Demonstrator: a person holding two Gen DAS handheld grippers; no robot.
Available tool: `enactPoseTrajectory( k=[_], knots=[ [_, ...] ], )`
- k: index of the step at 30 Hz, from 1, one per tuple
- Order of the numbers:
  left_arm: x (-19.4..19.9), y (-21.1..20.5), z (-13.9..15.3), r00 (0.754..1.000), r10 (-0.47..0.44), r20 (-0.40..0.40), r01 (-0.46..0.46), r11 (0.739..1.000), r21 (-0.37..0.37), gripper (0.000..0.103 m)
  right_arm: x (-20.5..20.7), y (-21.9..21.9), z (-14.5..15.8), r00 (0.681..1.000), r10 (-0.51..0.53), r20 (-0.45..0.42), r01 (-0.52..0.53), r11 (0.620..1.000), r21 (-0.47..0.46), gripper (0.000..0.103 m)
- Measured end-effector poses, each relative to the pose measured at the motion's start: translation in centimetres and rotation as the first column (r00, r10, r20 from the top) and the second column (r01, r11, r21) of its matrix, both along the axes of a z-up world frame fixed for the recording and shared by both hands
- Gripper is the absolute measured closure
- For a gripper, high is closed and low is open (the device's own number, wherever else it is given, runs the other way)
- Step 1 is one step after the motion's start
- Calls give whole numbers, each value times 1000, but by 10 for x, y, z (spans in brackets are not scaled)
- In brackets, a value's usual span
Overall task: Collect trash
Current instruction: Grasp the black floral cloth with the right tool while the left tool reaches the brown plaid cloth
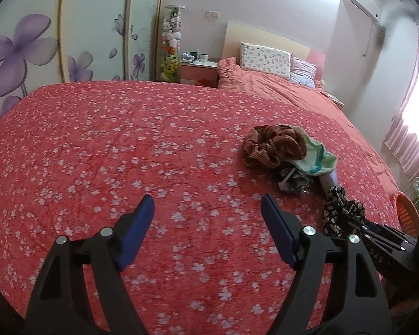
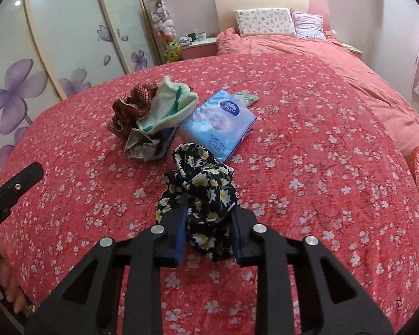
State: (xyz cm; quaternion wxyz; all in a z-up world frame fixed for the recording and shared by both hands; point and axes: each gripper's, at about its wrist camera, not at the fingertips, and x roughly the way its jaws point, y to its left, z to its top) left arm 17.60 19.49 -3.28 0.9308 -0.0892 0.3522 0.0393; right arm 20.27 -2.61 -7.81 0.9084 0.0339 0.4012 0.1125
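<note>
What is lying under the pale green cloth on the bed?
Under the pale green cloth a crumpled grey wrapper sticks out, with the brown scrunchie beside it. Whatever else lies beneath is covered.

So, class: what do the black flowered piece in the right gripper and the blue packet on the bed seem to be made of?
Black flowered piece: soft, matte printed fabric, probably a scrunchie; it bunches and folds between the right gripper pads.
Blue packet: likely thin glossy plastic film over something soft, perhaps tissues; it has a slight sheen and rounded edges.
</note>
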Motion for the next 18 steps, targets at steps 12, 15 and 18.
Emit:
enactPoseTrajectory(
  k=[12, 15, 18],
  knots=[
    [59, -49, 12, 995, -98, -3, 98, 995, -22, 28, -20, -61, 24, 991, -102, 86, 100, 995, 31, 82],
    [89, -61, 13, 994, -110, -28, 109, 993, -45, 30, -18, -77, 24, 987, -135, 84, 132, 990, 44, 82],
    [110, -70, 8, 992, -114, -55, 111, 993, -50, 31, -17, -86, 21, 985, -151, 78, 148, 988, 46, 82]
  ],
)
